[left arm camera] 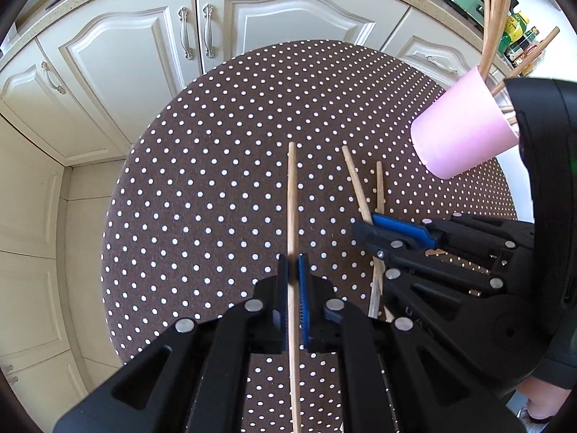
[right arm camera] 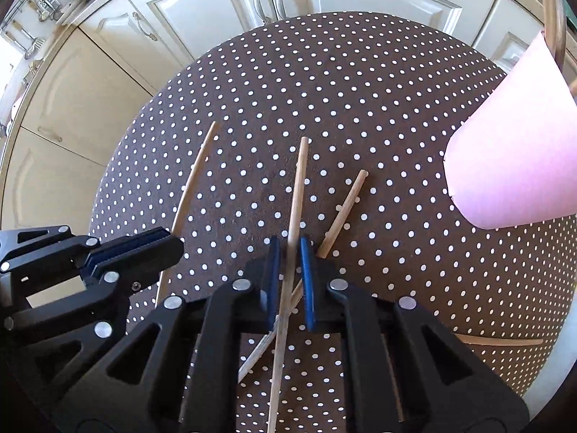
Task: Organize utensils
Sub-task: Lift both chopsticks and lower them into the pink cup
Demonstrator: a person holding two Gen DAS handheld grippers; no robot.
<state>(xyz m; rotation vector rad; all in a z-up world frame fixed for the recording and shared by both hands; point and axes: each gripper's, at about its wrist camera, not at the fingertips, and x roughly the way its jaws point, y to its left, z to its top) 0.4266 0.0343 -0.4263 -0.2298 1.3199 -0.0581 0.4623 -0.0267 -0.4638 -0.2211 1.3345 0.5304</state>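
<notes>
A wooden chopstick (left arm camera: 292,198) is clamped between the pads of my left gripper (left arm camera: 293,263), which is shut on it over the brown dotted tablecloth (left arm camera: 202,187). In the right wrist view that left gripper (right arm camera: 175,241) and its chopstick (right arm camera: 194,180) sit at the left. My right gripper (right arm camera: 290,249) points down at the table with a second chopstick (right arm camera: 298,180) between its jaws. A thin gap shows on each side of it. A third chopstick (right arm camera: 346,202) crosses under that one. A pink cup (right arm camera: 515,151) holding several chopsticks stands to the right.
One more chopstick (right arm camera: 505,341) lies near the table's right edge. Cream cabinet doors (left arm camera: 126,54) run behind the round table. Bottles (left arm camera: 519,32) stand on the counter at the far right. The right gripper (left arm camera: 362,229) is close beside the left one.
</notes>
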